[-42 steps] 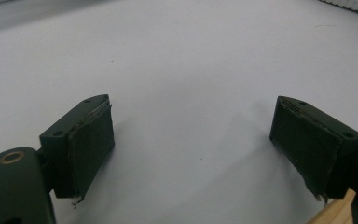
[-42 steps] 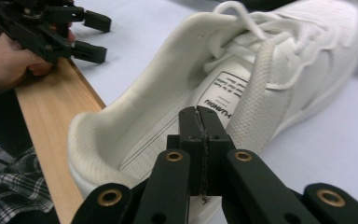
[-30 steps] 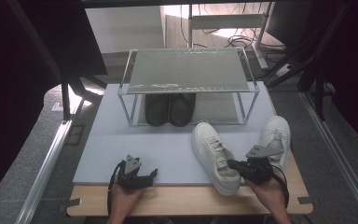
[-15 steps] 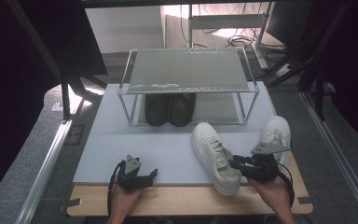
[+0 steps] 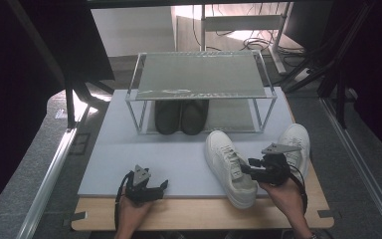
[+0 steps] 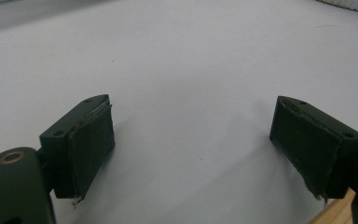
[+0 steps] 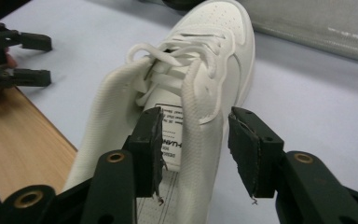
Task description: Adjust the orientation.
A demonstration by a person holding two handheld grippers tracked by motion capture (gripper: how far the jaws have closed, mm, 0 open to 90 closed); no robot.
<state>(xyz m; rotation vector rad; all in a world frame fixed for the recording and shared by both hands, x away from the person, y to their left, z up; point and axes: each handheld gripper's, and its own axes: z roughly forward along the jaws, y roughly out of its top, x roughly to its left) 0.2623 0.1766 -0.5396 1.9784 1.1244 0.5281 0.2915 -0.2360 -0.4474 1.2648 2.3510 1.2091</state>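
Item one: we record a white sneaker point(image 5: 228, 167) lying on the grey mat point(image 5: 129, 149), toward the mat's near right corner, its toe pointing to the far edge and its heel reaching over the mat's near edge onto the wooden worktop point(image 5: 199, 214). In the right gripper view the laces are loose and a printed label shows on the inside of the tongue.

Item two: the right gripper point(image 7: 195, 151) sits at the shoe's open collar. One jaw stands inside the opening against the tongue label, the other outside the shoe's side wall. Its jaws have just been opening; the wall of the sneaker is between them, and we see a gap at the outer pad, so nothing is pinched. In the high view this gripper point(image 5: 251, 169) rests beside the shoe's heel half, held by the person's right hand point(image 5: 286, 191).

Item three: the left gripper point(image 6: 193, 149) lies low over the bare mat near its near left corner, jaws spread wide with nothing between them. In the high view it point(image 5: 160, 186) is well apart from the shoe.

Item four: a second white sneaker point(image 5: 296, 147) at the mat's right edge, just behind the right gripper.

Item five: a wire shoe rack point(image 5: 199, 74) at the mat's far edge, with a pair of dark shoes point(image 5: 180, 116) on its lower level.
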